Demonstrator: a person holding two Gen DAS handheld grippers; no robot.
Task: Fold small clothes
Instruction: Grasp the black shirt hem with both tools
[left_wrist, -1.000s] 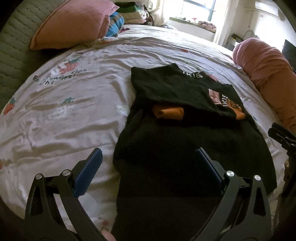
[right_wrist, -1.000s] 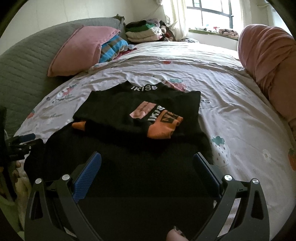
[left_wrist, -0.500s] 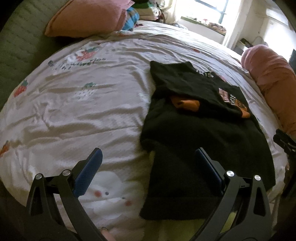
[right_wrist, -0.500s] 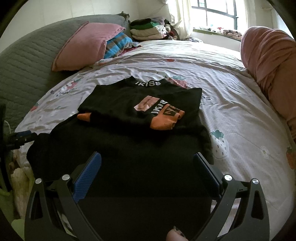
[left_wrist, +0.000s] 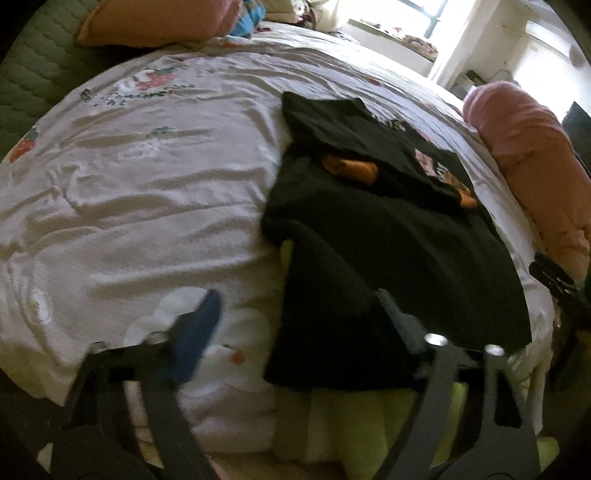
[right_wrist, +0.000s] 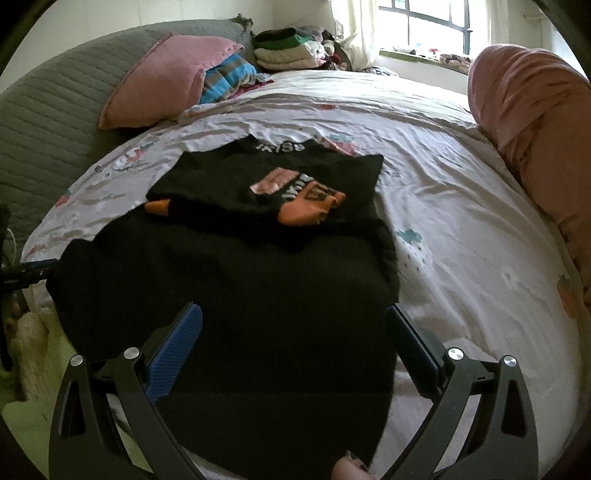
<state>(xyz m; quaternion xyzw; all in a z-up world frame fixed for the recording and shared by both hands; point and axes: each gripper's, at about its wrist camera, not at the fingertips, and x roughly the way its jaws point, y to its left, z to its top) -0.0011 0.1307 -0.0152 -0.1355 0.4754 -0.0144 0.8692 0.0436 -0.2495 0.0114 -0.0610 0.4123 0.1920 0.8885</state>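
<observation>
A black top (right_wrist: 240, 266) with orange cuffs and a printed chest patch lies flat on the bed, sleeves folded across its chest. My left gripper (left_wrist: 295, 317) hovers at the top's near left corner (left_wrist: 325, 332). Its jaws are closing, with that dark corner lying between the blurred fingers; the pads are still apart. My right gripper (right_wrist: 295, 332) stands open over the near hem toward the right corner, cloth under it and nothing pinched. Each gripper shows in the other's view, the right one (left_wrist: 554, 280) and the left one (right_wrist: 26, 273).
The bed sheet (left_wrist: 147, 206) is pale with strawberry prints. A pink pillow (right_wrist: 166, 77) leans on the grey quilted headboard (right_wrist: 48, 122). Folded clothes (right_wrist: 291, 51) are stacked at the back. A pink rolled blanket (right_wrist: 535, 140) lines the right side. Yellow-green bedding (left_wrist: 369, 424) shows below the bed's near edge.
My left gripper has slid left toward the top's left near corner, and its jaws have narrowed. My right gripper has shifted slightly right along the hem and stays wide.
</observation>
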